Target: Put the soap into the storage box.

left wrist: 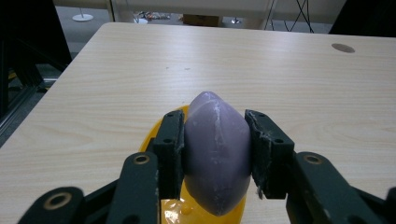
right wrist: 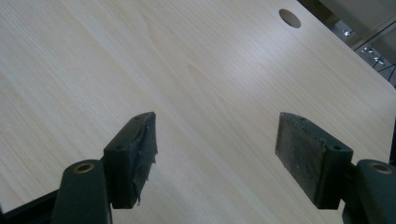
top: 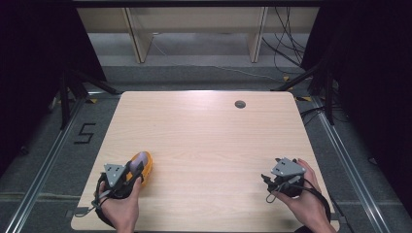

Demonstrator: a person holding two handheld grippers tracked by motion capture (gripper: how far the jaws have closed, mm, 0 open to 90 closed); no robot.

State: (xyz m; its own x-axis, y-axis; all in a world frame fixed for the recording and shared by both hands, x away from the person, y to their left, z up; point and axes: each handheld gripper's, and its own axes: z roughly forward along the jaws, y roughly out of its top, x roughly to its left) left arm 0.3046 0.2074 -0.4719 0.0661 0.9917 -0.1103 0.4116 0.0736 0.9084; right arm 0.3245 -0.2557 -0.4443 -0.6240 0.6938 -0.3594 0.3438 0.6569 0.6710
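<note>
At the near left corner of the pale wood-grain table (top: pixel 204 136), the left gripper (top: pixel 138 170) is held in the person's left hand (top: pixel 121 206). In the left gripper view its two black jaws are closed on the sides of a smooth purple oval soap-like bar (left wrist: pixel 217 154), one pad pressed to each flank. The bar sits over a glossy yellow-orange plastic dish (left wrist: pixel 187 210), which rests on the table; from above, the dish (top: pixel 145 170) lies just ahead of the left hand, with nothing else near it.

Further right, the middle of the table is bare wood. A single round dark cable hole (top: pixel 240 104) sits near the far edge, right of centre.

At the near right corner, the right gripper (top: pixel 268 180) is held in the right hand (top: pixel 306 201). In the right gripper view its two worn pads (right wrist: pixel 140 149) stand wide apart above the wood, holding nothing.

Around the table lie grey carpet, metal floor rails, dark curtains and loose cables; a "5" (top: pixel 85 133) is taped to the floor at left.

Count: two grippers, one bar, one dish.
</note>
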